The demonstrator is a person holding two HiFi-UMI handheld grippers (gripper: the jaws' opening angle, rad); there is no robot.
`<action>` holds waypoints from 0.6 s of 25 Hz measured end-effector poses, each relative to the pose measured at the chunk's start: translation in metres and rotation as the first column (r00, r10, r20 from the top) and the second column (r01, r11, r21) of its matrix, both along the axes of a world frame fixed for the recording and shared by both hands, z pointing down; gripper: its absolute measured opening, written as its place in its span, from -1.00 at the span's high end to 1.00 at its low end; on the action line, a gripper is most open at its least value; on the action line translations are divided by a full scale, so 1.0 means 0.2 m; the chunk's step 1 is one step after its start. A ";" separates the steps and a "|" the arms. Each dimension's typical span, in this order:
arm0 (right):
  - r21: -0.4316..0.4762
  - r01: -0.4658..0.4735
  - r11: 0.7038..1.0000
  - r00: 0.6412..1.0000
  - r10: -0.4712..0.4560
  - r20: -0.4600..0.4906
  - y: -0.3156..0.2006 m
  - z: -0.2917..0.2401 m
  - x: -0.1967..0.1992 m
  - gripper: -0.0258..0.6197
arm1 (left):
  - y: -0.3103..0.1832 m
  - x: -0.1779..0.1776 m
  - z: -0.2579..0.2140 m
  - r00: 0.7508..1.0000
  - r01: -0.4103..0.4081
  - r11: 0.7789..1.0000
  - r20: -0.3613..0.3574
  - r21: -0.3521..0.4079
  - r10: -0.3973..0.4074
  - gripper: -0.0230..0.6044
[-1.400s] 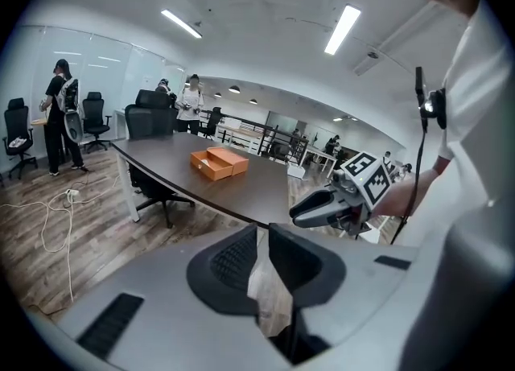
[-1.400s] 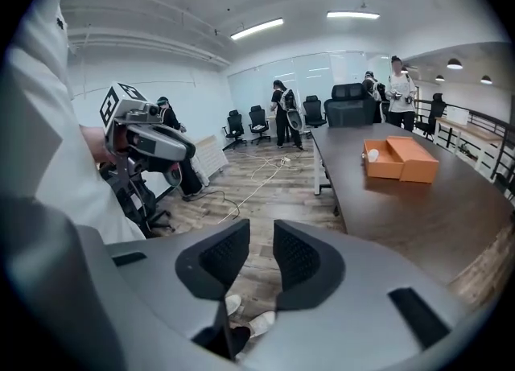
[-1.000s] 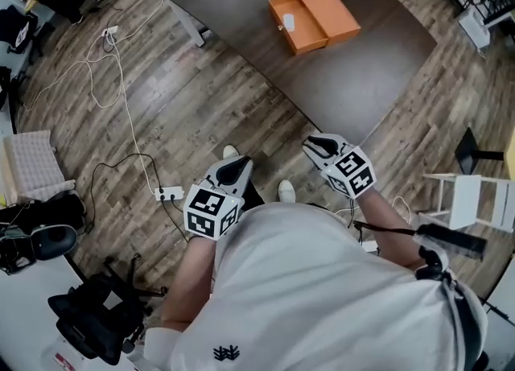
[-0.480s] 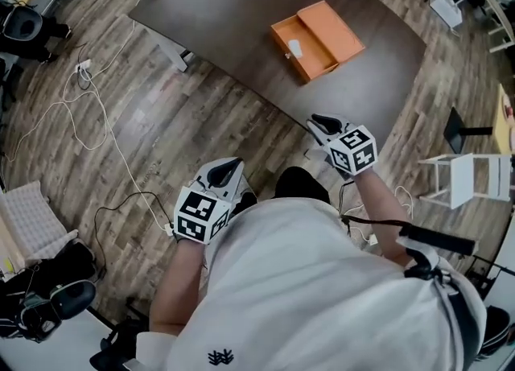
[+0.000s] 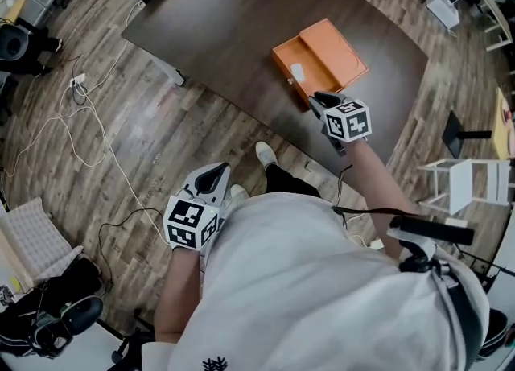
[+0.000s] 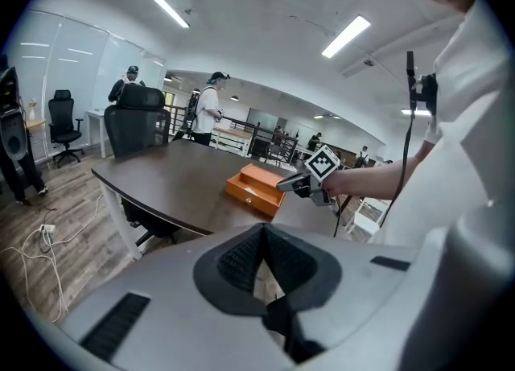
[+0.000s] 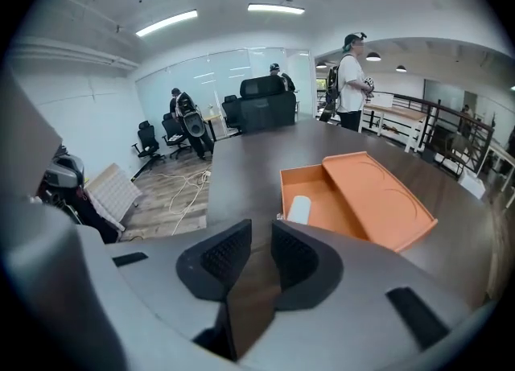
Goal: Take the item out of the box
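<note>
An open orange box (image 5: 299, 78) lies on the dark table (image 5: 233, 23), its lid (image 5: 336, 49) laid beside it. Inside the tray lies a white item (image 5: 297, 72), also plain in the right gripper view as a white item (image 7: 298, 209) in the box (image 7: 330, 204). My right gripper (image 5: 315, 100) hovers at the table's near edge, just short of the box. Its jaws (image 7: 259, 239) are opening with nothing between them. My left gripper (image 5: 216, 170) hangs low over the floor, away from the table. Its jaws (image 6: 262, 228) meet at the tips, shut on nothing.
White cables (image 5: 80, 120) and a power strip (image 5: 78, 81) trail over the wooden floor at left. A white chair (image 5: 471, 184) stands at right. Beyond the table's far end are a black office chair (image 7: 261, 97) and people standing (image 7: 351, 80).
The person has stepped up to the table. My right gripper has moved forward to the box's near corner. The left gripper has dropped back and to the left.
</note>
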State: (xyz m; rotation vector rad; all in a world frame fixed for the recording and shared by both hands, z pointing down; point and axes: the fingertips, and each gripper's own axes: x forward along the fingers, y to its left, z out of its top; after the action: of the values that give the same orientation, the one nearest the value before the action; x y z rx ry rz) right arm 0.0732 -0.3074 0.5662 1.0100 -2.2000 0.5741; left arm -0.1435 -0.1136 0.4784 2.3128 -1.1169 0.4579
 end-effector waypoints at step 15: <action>-0.194 -0.025 0.981 0.999 0.031 0.030 -0.56 0.37 -0.02 0.55 | -0.49 -0.04 0.05 0.992 0.123 0.991 0.041 -0.061 -0.121 0.90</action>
State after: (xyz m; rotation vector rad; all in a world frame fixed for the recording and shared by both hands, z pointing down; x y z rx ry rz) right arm 0.0686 -0.4202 0.6399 0.9360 -2.1132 0.8064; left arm -0.1507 -0.2108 0.4893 2.1753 -1.2362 0.4844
